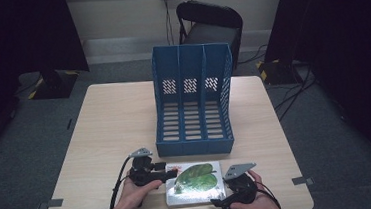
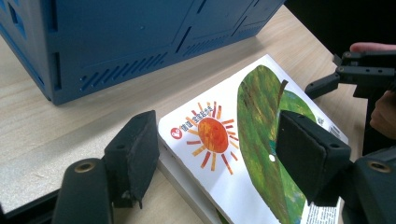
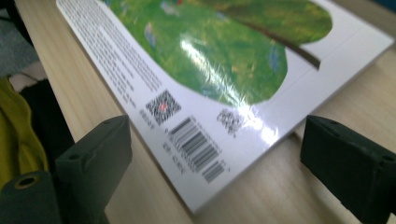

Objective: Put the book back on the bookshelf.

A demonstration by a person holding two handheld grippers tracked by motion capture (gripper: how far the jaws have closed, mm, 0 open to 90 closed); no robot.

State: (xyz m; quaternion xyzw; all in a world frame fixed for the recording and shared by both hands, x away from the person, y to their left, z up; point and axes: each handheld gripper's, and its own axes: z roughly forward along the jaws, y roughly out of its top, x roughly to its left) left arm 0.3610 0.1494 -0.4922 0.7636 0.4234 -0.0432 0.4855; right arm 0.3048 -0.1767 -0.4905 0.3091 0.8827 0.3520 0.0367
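Book flat at table's 6 o'clock edge

High view: book lies before my blue file rack. Left gripper view: left gripper gapes, straddling its sun corner. Right gripper view: right gripper gapes around the barcode corner.

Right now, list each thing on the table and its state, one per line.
Picture book: lying flat, closed, at the table's near edge.
Blue file rack: upright, all three slots empty.
Left gripper: open, straddling the book's corner.
Right gripper: open, at the barcode corner.
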